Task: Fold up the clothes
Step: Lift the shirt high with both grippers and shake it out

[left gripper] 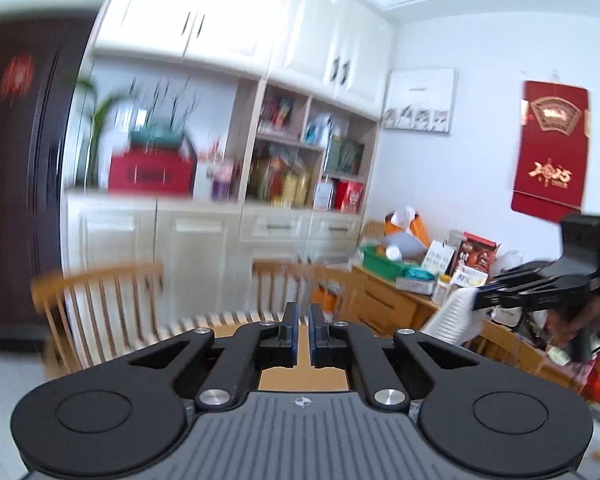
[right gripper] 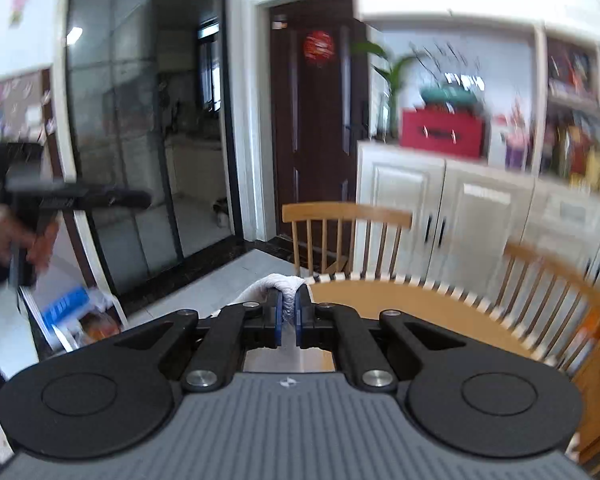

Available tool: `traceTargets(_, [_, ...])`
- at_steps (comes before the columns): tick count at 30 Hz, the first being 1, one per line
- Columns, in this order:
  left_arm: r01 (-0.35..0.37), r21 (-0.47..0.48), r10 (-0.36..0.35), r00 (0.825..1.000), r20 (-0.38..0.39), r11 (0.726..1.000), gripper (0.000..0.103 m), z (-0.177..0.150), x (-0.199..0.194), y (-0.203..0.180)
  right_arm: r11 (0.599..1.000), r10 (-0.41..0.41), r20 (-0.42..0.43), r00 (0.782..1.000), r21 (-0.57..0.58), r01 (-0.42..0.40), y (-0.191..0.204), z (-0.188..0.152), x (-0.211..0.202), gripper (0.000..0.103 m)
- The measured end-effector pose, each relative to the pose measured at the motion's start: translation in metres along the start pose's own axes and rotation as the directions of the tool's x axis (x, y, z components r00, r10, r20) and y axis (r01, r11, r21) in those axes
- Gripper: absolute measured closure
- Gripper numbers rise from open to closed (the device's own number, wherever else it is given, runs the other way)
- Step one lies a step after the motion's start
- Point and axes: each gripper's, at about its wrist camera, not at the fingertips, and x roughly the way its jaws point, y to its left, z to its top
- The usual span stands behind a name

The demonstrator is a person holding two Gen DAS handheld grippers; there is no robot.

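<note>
My right gripper (right gripper: 287, 300) is shut on a bunched fold of white ribbed cloth (right gripper: 276, 282), held above the near rim of the round wooden table (right gripper: 400, 308). From the left wrist view that same right gripper (left gripper: 480, 300) shows at the far right, with the white cloth (left gripper: 452, 316) hanging from its tips. My left gripper (left gripper: 304, 312) has its blue pads almost together with nothing between them. It also appears at the left of the right wrist view (right gripper: 140, 199), held up by a hand (right gripper: 20, 240). A black-and-white striped band (right gripper: 380, 278) runs along the table's far rim; I cannot tell whether it belongs to the garment.
Wooden spindle chairs (right gripper: 344, 216) (left gripper: 100, 280) stand around the table. White cabinets (left gripper: 196, 232) and cluttered shelves line the wall behind. A side counter (left gripper: 392, 300) at the right is piled with boxes. A dark door (right gripper: 316, 120) and glass sliding doors (right gripper: 140, 140) are further left.
</note>
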Motion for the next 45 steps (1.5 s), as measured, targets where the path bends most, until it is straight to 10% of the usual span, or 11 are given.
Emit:
traceTargets(5, [0.180, 0.000, -0.178, 0.973, -0.147, 0.984, 0.060, -0.055, 0.047, -0.021, 0.997, -0.067, -0.080, 0.995, 0.033, 0.069, -0.007, -0.002, 0.010, 0.097])
traceTargets(9, [0.274, -0.081, -0.286, 0.928, -0.240, 0.958, 0.055, -0.153, 0.105, -0.045, 0.987, -0.100, -0.168, 0.981, 0.104, 0.118, -0.023, -0.037, 0.037, 0.097])
traceTargets(15, [0.196, 0.040, -0.184, 0.961, -0.205, 0.980, 0.014, -0.229, 0.151, -0.106, 0.964, -0.115, -0.243, 0.963, 0.208, 0.168, -0.043, -0.077, 0.063, 0.097])
traceTargets(21, [0.092, 0.251, -0.044, 0.981, -0.189, 0.964, 0.014, -0.266, 0.202, -0.182, 0.947, -0.097, -0.316, 0.944, 0.261, 0.184, -0.057, -0.092, 0.092, 0.097])
traceTargets(28, [-0.097, 0.564, 0.239, 0.953, -0.184, 0.820, 0.013, -0.331, 0.284, -0.247, 0.922, -0.057, -0.349, 0.935, 0.341, 0.183, -0.081, -0.104, 0.112, 0.097])
traceTargets(31, [-0.113, 0.574, 0.277, 0.938, -0.207, 0.811, 0.026, -0.344, 0.302, -0.235, 0.920, -0.047, -0.359, 0.932, 0.347, 0.180, -0.092, -0.108, 0.115, 0.097])
traceTargets(35, [-0.073, 0.451, 0.227, 0.927, -0.298, 0.890, 0.091, -0.327, 0.299, -0.186, 0.917, -0.042, -0.378, 0.925, 0.352, 0.186, -0.103, -0.114, 0.116, 0.097])
traceTargets(45, [-0.168, 0.152, 0.192, 0.968, -0.159, 0.974, 0.099, -0.216, 0.201, -0.069, 0.905, -0.056, -0.313, 0.948, 0.385, 0.181, -0.096, -0.120, 0.082, 0.097])
